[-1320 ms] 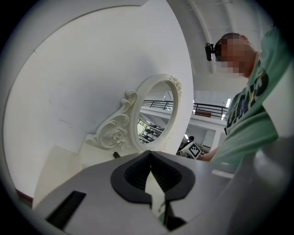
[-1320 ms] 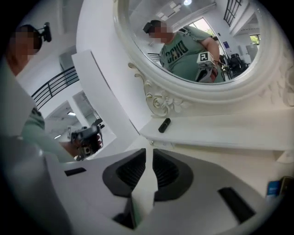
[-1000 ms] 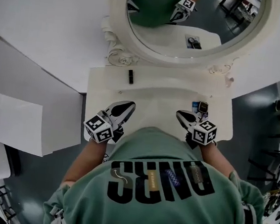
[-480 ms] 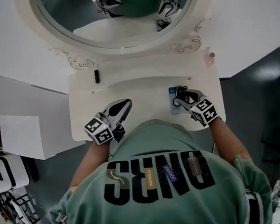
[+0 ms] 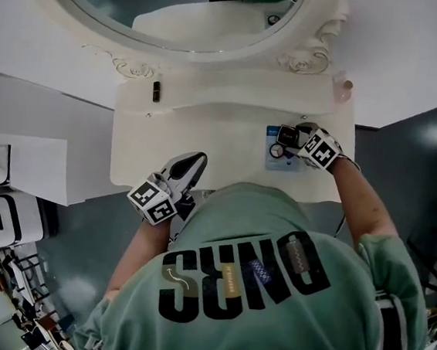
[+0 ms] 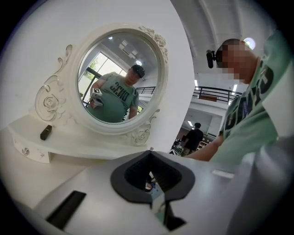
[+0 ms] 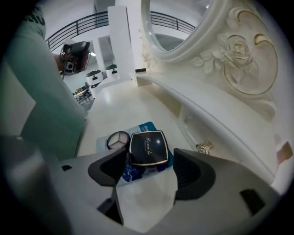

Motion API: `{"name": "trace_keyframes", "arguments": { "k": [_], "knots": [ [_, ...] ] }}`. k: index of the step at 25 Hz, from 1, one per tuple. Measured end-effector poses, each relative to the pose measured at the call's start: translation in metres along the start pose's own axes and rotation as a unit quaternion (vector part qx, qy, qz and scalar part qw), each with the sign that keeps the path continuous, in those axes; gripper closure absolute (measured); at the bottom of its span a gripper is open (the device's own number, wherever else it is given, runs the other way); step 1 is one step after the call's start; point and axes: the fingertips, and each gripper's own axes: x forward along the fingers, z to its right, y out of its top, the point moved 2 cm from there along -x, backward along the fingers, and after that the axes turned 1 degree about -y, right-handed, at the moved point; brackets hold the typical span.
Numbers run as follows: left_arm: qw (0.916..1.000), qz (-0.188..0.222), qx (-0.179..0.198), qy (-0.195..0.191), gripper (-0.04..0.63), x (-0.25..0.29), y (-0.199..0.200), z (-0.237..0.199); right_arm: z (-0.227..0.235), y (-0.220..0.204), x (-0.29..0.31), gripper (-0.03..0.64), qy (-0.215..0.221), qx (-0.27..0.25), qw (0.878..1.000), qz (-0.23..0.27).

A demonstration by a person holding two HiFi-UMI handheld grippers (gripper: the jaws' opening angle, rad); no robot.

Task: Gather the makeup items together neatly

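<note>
The mirror (image 5: 239, 54) runs off the top edge of the head view, so only its lower arc shows. The person's green shirt (image 5: 253, 290) covers the near edge of the counter (image 5: 206, 142). The blue sachet (image 7: 134, 173) lies partly under the black compact (image 7: 148, 148) and the round palette (image 7: 118, 140), which cut its print short. The dark item (image 5: 157, 91) at the far left below the mirror and the pale object (image 5: 344, 86) at the far right are too small to name.
</note>
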Motion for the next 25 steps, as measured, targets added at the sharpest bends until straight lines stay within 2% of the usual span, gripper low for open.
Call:
{"name": "trace_keyframes", "arguments": {
  "k": [5,11,16,19,25],
  "knots": [
    [0.9993,0.001,-0.008,0.036,0.586,-0.017,-0.011,0.004,-0.001,-0.003,0.006,0.295,0.028,-0.052,0.998,-0.018],
    [0.9991,0.007,-0.004,0.041,0.586,-0.02,-0.007,0.012,-0.009,-0.008,0.015,0.299,0.052,-0.074,0.995,-0.037],
    [0.9994,0.007,0.001,0.033,0.586,-0.023,-0.003,0.009,-0.006,-0.004,0.005,0.321,0.044,-0.062,0.997,-0.029],
    [0.9997,0.01,-0.004,0.022,0.586,-0.023,-0.006,0.003,-0.006,0.005,-0.014,0.321,0.032,-0.059,0.998,-0.007],
    [0.9995,0.023,-0.006,-0.02,0.586,-0.03,0.001,-0.023,-0.025,0.071,-0.043,0.321,0.008,-0.076,0.996,0.045]
  ]
}}
